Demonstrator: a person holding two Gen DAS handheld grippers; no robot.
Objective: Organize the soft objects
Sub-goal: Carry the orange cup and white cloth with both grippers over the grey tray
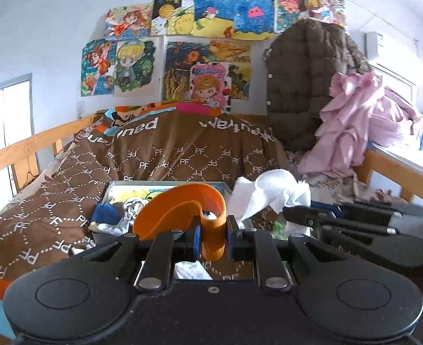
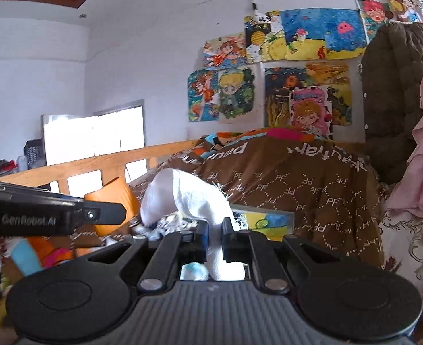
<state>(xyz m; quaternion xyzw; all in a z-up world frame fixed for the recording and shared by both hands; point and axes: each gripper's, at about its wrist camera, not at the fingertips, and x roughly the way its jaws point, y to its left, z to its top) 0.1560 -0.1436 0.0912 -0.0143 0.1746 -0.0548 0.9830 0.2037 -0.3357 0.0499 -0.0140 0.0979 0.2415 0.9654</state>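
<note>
Brown quilted bedspread (image 1: 165, 155) w/ dotted white diamond pattern & "PF" lettering covers the bed, soft, rumpled. Puffy brown padded jacket (image 1: 306, 80) hangs at wall, w/ crumpled pink satin-like cloth (image 1: 352, 120) heaped beside it on the right. Shallow rectangular tray w/ colourful printed base (image 1: 165, 188) lies on the bedspread, bits of fabric inside. Left gripper (image 1: 212, 237) pinches a smooth curled orange rubbery band (image 1: 179, 212), jaws narrow, held above tray. Right gripper (image 2: 214, 240) clamps a white fluffy terry cloth w/ frayed edge (image 2: 182, 198), jaws nearly closed, just beside the band.
</note>
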